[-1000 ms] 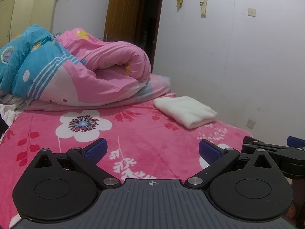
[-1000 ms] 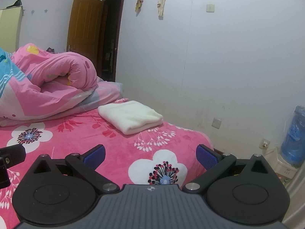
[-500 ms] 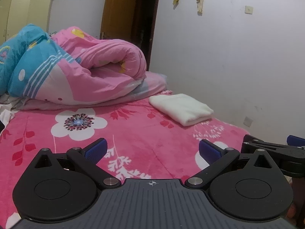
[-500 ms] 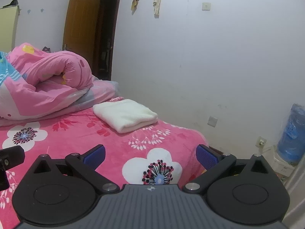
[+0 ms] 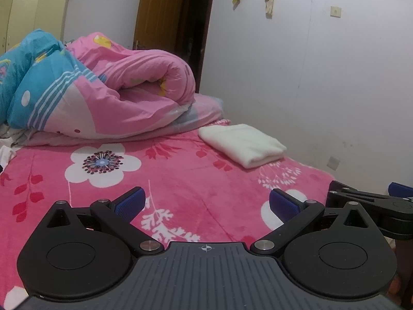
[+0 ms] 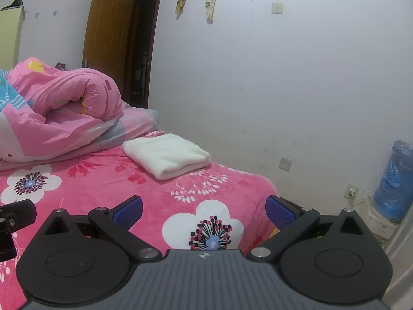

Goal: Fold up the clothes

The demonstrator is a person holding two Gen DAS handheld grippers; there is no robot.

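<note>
My left gripper (image 5: 206,201) and right gripper (image 6: 204,208) hang wide open, empty (nothing between the pads). The folded white garment (image 6: 166,155) lies at the bed's (image 5: 180,180) far edge; next, I judge, fetching another piece.

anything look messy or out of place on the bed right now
The folded white garment lies neat and flat on the pink floral blanket, near the wall-side edge. The only untidy thing is the pink and blue quilt, bunched in a loose roll at the far end. Both grippers are open and empty.
</note>
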